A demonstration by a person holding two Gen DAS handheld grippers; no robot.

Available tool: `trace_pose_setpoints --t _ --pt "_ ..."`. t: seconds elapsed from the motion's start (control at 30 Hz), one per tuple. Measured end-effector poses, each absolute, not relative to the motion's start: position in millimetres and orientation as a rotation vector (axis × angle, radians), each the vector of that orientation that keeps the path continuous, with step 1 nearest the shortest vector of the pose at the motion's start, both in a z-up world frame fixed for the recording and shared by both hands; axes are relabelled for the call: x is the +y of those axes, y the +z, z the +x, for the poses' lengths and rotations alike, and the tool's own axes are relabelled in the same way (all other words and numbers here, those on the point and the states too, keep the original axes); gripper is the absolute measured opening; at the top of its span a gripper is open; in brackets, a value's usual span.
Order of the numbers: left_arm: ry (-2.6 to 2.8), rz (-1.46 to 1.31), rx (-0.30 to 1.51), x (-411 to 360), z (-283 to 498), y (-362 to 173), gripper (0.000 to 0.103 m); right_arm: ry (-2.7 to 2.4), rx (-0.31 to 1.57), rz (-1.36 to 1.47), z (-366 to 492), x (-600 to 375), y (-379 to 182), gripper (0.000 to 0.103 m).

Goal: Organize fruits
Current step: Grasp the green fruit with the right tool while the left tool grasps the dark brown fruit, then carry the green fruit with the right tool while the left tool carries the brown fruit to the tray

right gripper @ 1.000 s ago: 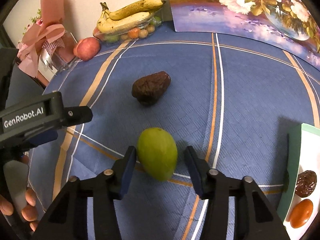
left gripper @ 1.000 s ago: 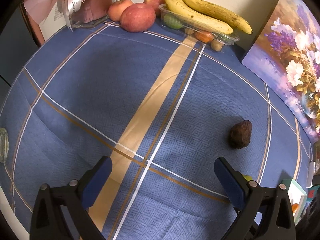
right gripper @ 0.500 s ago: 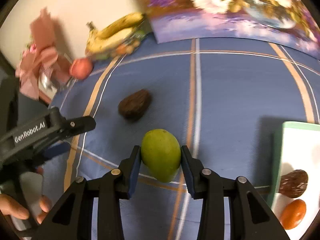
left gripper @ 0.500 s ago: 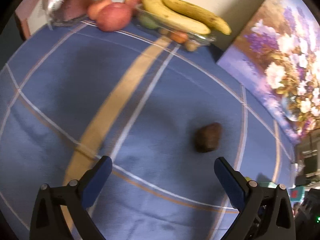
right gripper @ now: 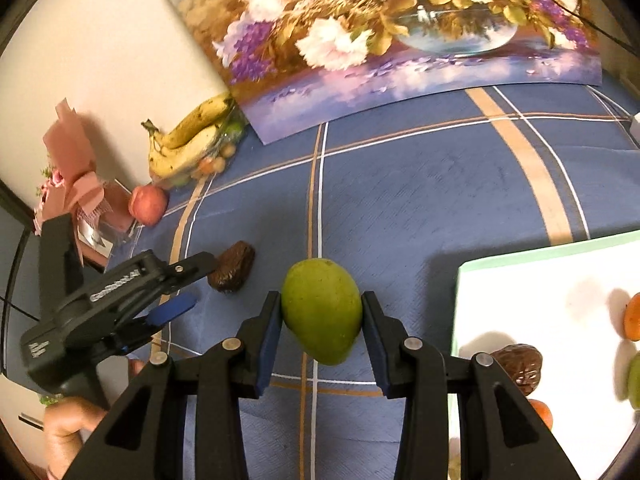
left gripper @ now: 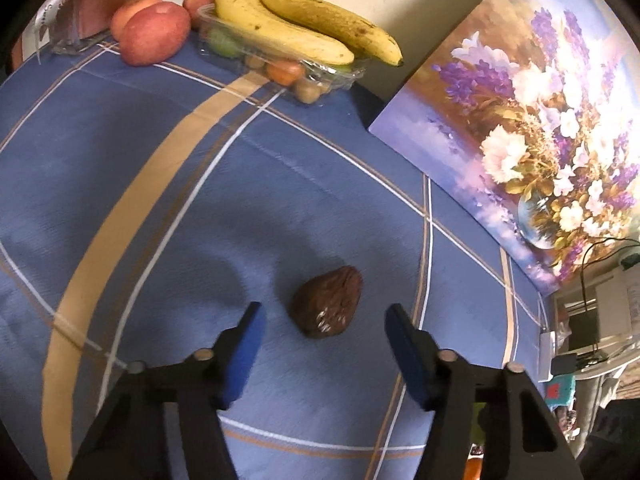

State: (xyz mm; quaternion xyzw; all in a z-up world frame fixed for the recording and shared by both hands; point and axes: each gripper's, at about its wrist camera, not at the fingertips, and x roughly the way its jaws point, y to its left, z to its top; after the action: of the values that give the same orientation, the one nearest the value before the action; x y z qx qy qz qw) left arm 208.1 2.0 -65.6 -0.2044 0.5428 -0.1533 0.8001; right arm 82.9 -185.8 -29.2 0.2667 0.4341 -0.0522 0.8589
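My right gripper is shut on a green mango and holds it above the blue cloth, left of a white tray. The tray holds a dark wrinkled fruit and orange fruits. A second dark wrinkled fruit lies on the cloth. My left gripper is open, its fingers on either side of that fruit and just short of it. The same fruit shows in the right wrist view, with the left gripper beside it.
A clear box with bananas and small fruits stands at the back wall, with red apples beside it. A flower painting leans at the right. A pink gift bouquet stands at the far left.
My right gripper closed on the green mango, lifted it and carried it toward the tray. My left gripper moved right and forward to the dark fruit and narrowed its opening.
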Motion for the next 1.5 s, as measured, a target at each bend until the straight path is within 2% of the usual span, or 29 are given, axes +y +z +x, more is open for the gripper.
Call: trace_pose_setpoints --t 0.13,0.17,0.2,0.23,0.37,0.47,0.5,0.53,0.67,0.77,0.87,0.9,0.93,1.13,1.17,1.2,1.23,1.5 --pt "-0.336 -0.440 1.156 -1.0 214.4 -71.4 0.043 -0.108 0.900 0.557 78.6 -188.9 -23.2 0.041" --pt "-0.340 -0.442 1.155 -1.7 215.4 -72.3 0.042 -0.107 0.898 0.555 78.8 -188.3 -22.6 0.041" --pt "-0.341 -0.440 1.153 -2.2 215.6 -72.5 0.032 -0.106 0.896 0.554 77.6 -188.9 -21.5 0.041" --pt "-0.341 -0.438 1.151 -2.2 215.5 -72.5 0.029 -0.104 0.894 0.552 77.2 -189.1 -20.6 0.041" --pt "-0.348 -0.441 1.135 -1.3 213.7 -67.8 0.028 -0.106 0.889 0.549 76.1 -189.9 -17.1 0.041" --pt "-0.354 -0.424 1.131 -2.9 210.7 -62.6 0.024 -0.111 0.887 0.554 73.0 -191.5 -15.0 0.041" --pt "-0.355 -0.422 1.127 -3.3 209.4 -60.1 0.016 -0.111 0.886 0.556 71.8 -191.9 -14.3 0.041" --pt "-0.360 -0.420 1.125 -3.5 208.5 -58.2 0.013 -0.113 0.884 0.557 70.2 -192.5 -13.2 0.041" --pt "-0.350 -0.373 1.149 -8.6 203.5 -53.8 0.013 -0.121 0.873 0.564 62.2 -195.0 -8.2 0.041" --pt "-0.313 -0.368 1.139 -6.8 204.0 -60.1 0.017 -0.117 0.871 0.570 58.1 -195.3 -6.9 0.041" --pt "-0.320 -0.387 1.153 -4.9 207.8 -67.9 0.036 -0.112 0.870 0.576 56.2 -196.9 -6.3 0.041" --pt "-0.321 -0.391 1.142 -4.4 208.4 -68.3 0.046 -0.113 0.868 0.581 56.5 -198.0 -6.2 0.041" --pt "-0.321 -0.397 1.133 -3.6 209.3 -69.2 0.049 -0.113 0.869 0.582 56.9 -198.5 -6.4 0.041" --pt "-0.355 -0.417 1.162 -9.7 212.2 -83.1 0.047 -0.117 0.886 0.589 59.6 -200.2 -11.0 0.041" --pt "-0.368 -0.447 1.168 -9.5 211.9 -85.3 0.045 -0.117 0.888 0.590 59.8 -200.6 -11.4 0.041" --pt "-0.384 -0.480 1.175 -8.8 211.9 -86.9 0.036 -0.118 0.889 0.589 59.8 -200.7 -11.8 0.041" --pt "-0.394 -0.504 1.179 -8.2 211.7 -86.6 0.035 -0.120 0.890 0.589 59.6 -201.0 -11.9 0.041" --pt "-0.385 -0.483 1.264 -11.6 199.8 -70.7 0.035 -0.140 0.887 0.590 51.6 -202.8 -6.8 0.041"
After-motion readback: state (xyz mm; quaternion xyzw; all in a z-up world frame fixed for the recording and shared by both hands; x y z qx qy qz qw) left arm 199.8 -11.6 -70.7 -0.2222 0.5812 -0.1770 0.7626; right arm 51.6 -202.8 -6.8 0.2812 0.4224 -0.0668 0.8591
